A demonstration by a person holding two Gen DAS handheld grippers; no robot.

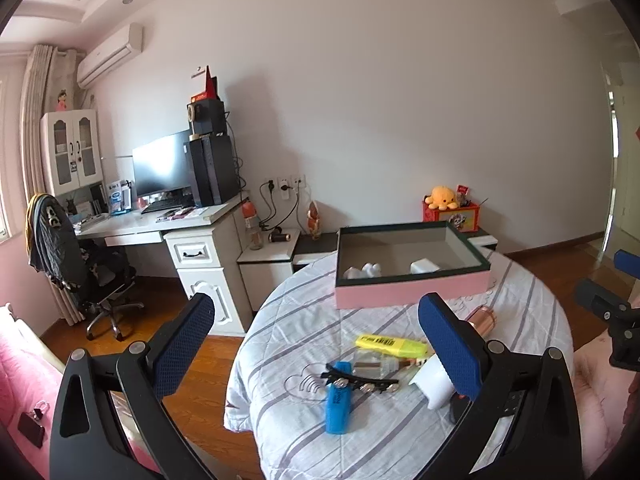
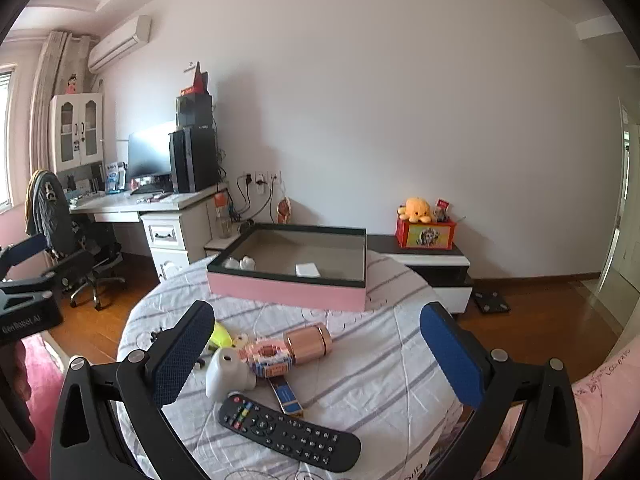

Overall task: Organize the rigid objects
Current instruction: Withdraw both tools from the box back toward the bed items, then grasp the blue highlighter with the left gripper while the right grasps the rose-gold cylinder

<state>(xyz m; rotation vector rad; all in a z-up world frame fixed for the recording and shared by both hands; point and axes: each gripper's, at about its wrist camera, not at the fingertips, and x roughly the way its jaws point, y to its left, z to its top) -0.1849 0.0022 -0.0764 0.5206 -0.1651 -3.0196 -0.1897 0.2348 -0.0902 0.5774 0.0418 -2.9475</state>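
Note:
A pink box (image 1: 412, 291) (image 2: 286, 290) with a dark rim stands at the far side of the round striped table (image 1: 304, 436) (image 2: 380, 368); small white items lie inside it. In the left wrist view a blue marker (image 1: 338, 398), yellow highlighter (image 1: 390, 345), black hair clip (image 1: 360, 380), clear bottle (image 1: 372, 364) and white cup (image 1: 430, 384) lie between my fingers. My left gripper (image 1: 316, 344) is open above them. The right wrist view shows a black remote (image 2: 286, 432), copper cylinder (image 2: 308, 343), white cup (image 2: 228, 372) and a round pink block (image 2: 266, 356). My right gripper (image 2: 318, 346) is open, empty.
A white desk (image 1: 160, 224) with monitor and computer tower, an office chair (image 1: 80, 268) and a low cabinet (image 2: 432, 264) with a yellow plush stand along the wall. Wooden floor surrounds the table. Pink bedding (image 1: 24, 380) lies at the lower left.

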